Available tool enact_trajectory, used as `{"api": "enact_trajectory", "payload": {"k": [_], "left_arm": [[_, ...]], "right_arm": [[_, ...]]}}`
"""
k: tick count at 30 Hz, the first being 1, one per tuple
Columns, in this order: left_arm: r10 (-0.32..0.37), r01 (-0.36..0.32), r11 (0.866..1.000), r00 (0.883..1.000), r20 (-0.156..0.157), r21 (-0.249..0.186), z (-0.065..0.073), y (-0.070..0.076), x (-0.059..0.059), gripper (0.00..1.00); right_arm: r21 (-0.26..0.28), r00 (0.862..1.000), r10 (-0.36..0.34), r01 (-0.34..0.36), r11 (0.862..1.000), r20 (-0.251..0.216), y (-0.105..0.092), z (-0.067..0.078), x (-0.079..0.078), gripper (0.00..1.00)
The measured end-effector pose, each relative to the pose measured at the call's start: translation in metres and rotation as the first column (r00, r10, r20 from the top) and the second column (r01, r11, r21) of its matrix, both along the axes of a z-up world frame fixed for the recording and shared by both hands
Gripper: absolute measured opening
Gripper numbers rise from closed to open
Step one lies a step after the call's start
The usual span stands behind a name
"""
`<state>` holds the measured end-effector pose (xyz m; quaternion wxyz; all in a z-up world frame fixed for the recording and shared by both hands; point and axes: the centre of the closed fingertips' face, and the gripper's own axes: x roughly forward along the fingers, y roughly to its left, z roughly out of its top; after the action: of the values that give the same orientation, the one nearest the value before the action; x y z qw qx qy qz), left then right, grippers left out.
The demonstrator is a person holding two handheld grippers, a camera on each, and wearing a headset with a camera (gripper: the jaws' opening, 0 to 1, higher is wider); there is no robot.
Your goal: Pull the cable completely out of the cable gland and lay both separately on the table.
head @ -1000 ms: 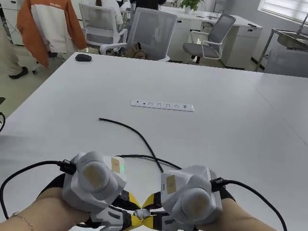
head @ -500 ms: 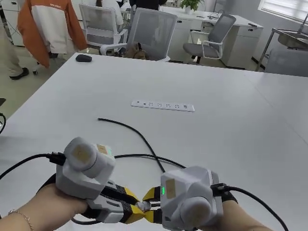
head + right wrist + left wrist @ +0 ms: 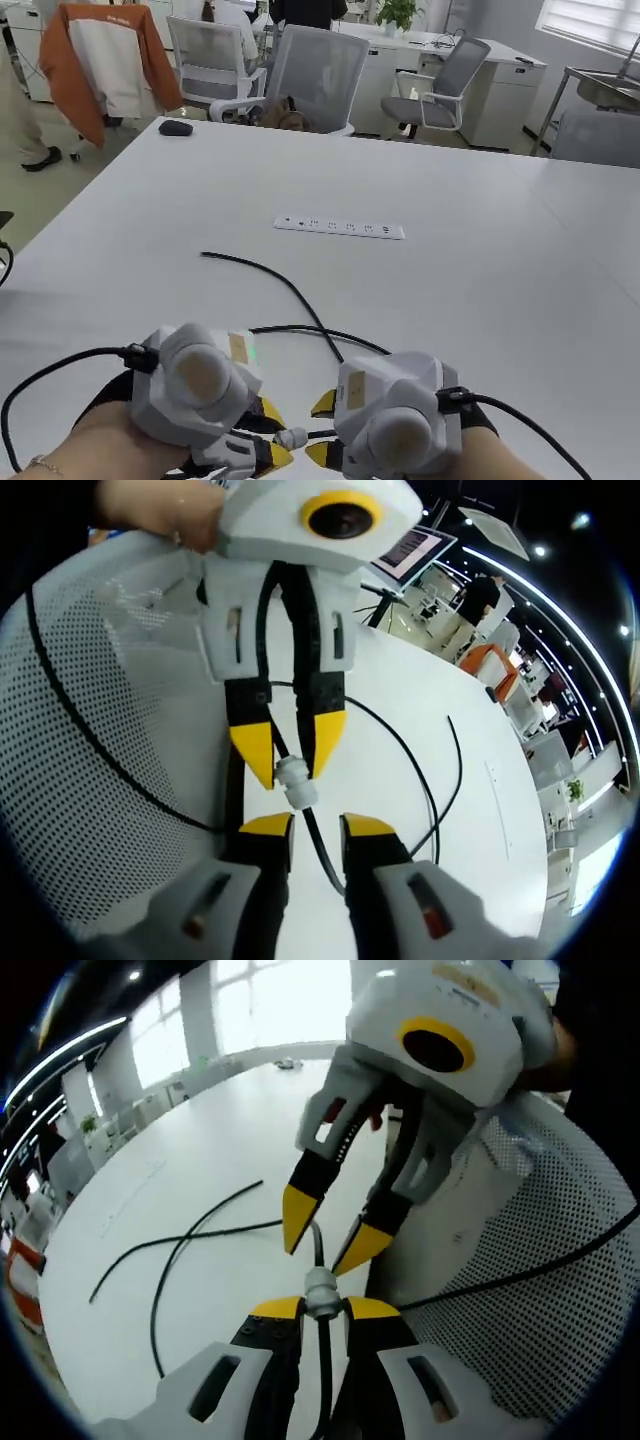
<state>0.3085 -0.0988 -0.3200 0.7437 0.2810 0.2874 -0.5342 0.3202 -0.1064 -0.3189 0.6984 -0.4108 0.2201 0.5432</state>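
Observation:
The white cable gland (image 3: 322, 1295) sits pinched between my left gripper's (image 3: 323, 1308) yellow tips, so that gripper is shut on it. A black cable (image 3: 317, 1245) leaves the gland and runs out over the white table (image 3: 480, 270). My right gripper (image 3: 317, 826) faces the left one, open, with its tips on either side of the cable (image 3: 318, 845) just beyond the gland (image 3: 295, 780). In the head view both grippers hover low over the table's near edge, the left gripper (image 3: 275, 437) and right gripper (image 3: 322, 432) tip to tip around the gland (image 3: 290, 437). The cable (image 3: 290, 285) curves away across the table.
A white power strip (image 3: 340, 228) lies across the table's middle. A black mouse (image 3: 175, 127) sits at the far left corner. Office chairs (image 3: 310, 75) stand behind the table, and a person in an orange jacket (image 3: 100, 60) stands at the far left.
The left gripper has rolled back and moved slightly right with the gland. The right gripper's yellow tips now stand apart, and a short stretch of cable shows between them and the gland.

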Motion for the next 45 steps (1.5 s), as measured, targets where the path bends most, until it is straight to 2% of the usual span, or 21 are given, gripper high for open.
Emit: {"api": "enact_trajectory", "payload": {"k": [2, 3, 4, 5, 9, 11, 14, 17, 23, 27, 31, 32, 33, 36, 39, 42, 43, 45], "left_arm": [[-0.025, 0.025, 1.0, 1.0, 0.003, 0.012, -0.003, -0.001, -0.004, 0.17], [-0.052, 0.051, 0.998, 0.998, 0.019, 0.023, -0.003, -0.002, -0.005, 0.17], [-0.051, 0.05, 0.998, 0.998, 0.029, 0.028, -0.003, -0.002, -0.004, 0.17], [-0.045, 0.044, 0.999, 0.999, 0.023, 0.02, -0.001, -0.003, -0.004, 0.17], [-0.046, 0.047, 0.999, 0.998, 0.046, -0.02, 0.009, -0.007, 0.0, 0.17], [-0.044, 0.045, 0.998, 0.998, 0.039, -0.035, 0.01, -0.008, -0.001, 0.17], [-0.047, 0.048, 0.998, 0.998, 0.04, -0.03, 0.008, -0.008, -0.001, 0.17], [-0.045, 0.046, 0.999, 0.998, 0.048, -0.023, 0.008, -0.007, 0.001, 0.17], [-0.019, 0.02, 0.999, 0.999, 0.048, -0.025, 0.008, -0.004, 0.005, 0.17], [-0.009, 0.009, 1.0, 0.999, 0.049, -0.007, 0.006, -0.001, 0.006, 0.17], [-0.005, 0.005, 1.0, 0.999, 0.052, 0.007, 0.004, 0.001, 0.008, 0.17], [-0.003, 0.003, 1.0, 0.999, 0.054, 0.009, 0.004, 0.002, 0.009, 0.17], [0.005, -0.006, 1.0, 0.999, 0.051, 0.007, 0.004, 0.003, 0.01, 0.17], [0.02, -0.02, 1.0, 0.999, 0.049, -0.002, 0.005, 0.005, 0.012, 0.17], [0.028, -0.029, 1.0, 0.998, 0.051, 0.008, 0.003, 0.007, 0.012, 0.17], [0.03, -0.03, 1.0, 0.998, 0.052, 0.001, 0.005, 0.006, 0.013, 0.17], [0.028, -0.029, 1.0, 0.998, 0.051, 0.004, 0.004, 0.006, 0.012, 0.17], [0.017, -0.018, 1.0, 0.999, 0.05, 0.021, 0.001, 0.006, 0.01, 0.17]], "right_arm": [[-0.003, 1.0, 0.002, -0.002, 1.0, -0.002, 0.0, -0.001, 0.0, 0.16], [-0.008, 1.0, 0.005, -0.005, 1.0, -0.006, -0.001, -0.002, -0.001, 0.16], [-0.01, 1.0, 0.006, -0.006, 1.0, -0.008, -0.001, -0.003, -0.001, 0.16], [-0.013, 1.0, 0.01, -0.01, 1.0, -0.01, -0.001, -0.003, -0.002, 0.15], [-0.025, 1.0, 0.015, -0.015, 1.0, -0.017, -0.002, -0.006, -0.003, 0.11], [-0.042, 1.0, 0.022, -0.023, 0.999, -0.006, -0.005, -0.006, -0.003, 0.05], [-0.03, 1.0, 0.01, -0.011, 0.999, -0.022, -0.004, -0.007, -0.003, 0.05], [-0.057, 1.0, 0.014, -0.014, 0.998, -0.003, -0.007, -0.009, -0.001, 0.04], [-0.06, 0.999, -0.034, 0.033, 0.998, -0.009, -0.015, -0.011, 0.007, 0.04], [-0.083, 0.998, -0.06, 0.059, 0.995, -0.006, -0.022, -0.014, 0.01, 0.04], [-0.141, 0.994, -0.106, 0.107, 0.984, 0.013, -0.036, -0.019, 0.017, 0.03], [-0.16, 0.993, -0.114, 0.119, 0.98, 0.039, -0.04, -0.018, 0.021, 0.03], [-0.165, 0.992, -0.122, 0.128, 0.978, 0.045, -0.042, -0.018, 0.022, 0.03], [-0.162, 0.986, -0.165, 0.168, 0.972, 0.032, -0.047, -0.018, 0.026, 0.04], [-0.188, 0.978, -0.207, 0.209, 0.96, 0.029, -0.057, -0.023, 0.03, 0.04], [-0.195, 0.975, -0.222, 0.218, 0.956, 0.005, -0.061, -0.028, 0.029, 0.04], [-0.202, 0.975, -0.224, 0.216, 0.955, -0.013, -0.061, -0.03, 0.027, 0.04], [-0.211, 0.978, -0.206, 0.197, 0.957, -0.019, -0.06, -0.032, 0.023, 0.06]]}}
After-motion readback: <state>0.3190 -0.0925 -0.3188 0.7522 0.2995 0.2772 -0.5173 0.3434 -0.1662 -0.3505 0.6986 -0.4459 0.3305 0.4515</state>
